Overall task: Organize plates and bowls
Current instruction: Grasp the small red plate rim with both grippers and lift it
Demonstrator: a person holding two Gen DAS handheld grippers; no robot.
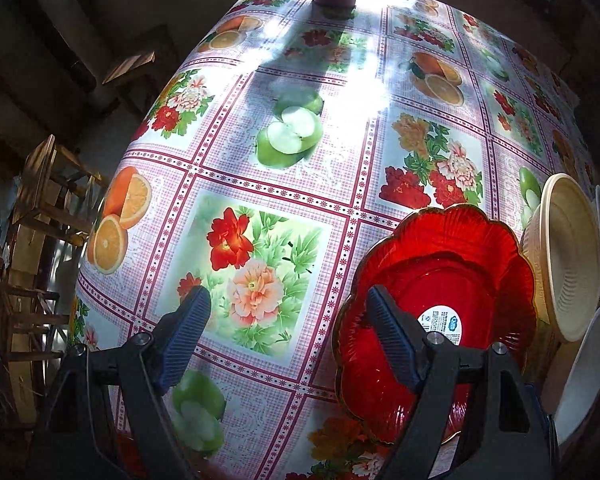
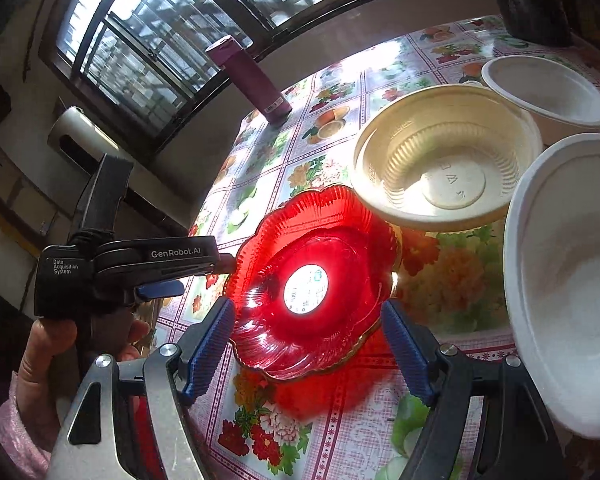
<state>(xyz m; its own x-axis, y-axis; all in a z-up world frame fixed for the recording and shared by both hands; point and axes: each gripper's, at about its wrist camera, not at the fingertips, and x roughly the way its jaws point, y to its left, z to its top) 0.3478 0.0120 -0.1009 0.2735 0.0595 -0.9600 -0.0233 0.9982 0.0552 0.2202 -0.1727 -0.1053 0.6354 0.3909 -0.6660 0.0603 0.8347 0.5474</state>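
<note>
Sunlit table [image 1: 292,160] under a fruit-and-flower cloth. Right gripper [image 2: 308,344] gapes wide, empty; red scalloped dish [image 2: 312,280] just ahead between its fingers, untouched. Left gripper [image 1: 288,332] likewise spread, dish at its right finger. Beyond the dish: cream bowl [image 2: 448,160], white bowls [image 2: 560,280], then purple bottle [image 2: 252,80] by the window.

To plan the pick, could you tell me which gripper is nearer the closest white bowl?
Right. The right gripper hovers just left of the white bowl; the left gripper is across the red glass dish from it.
</note>
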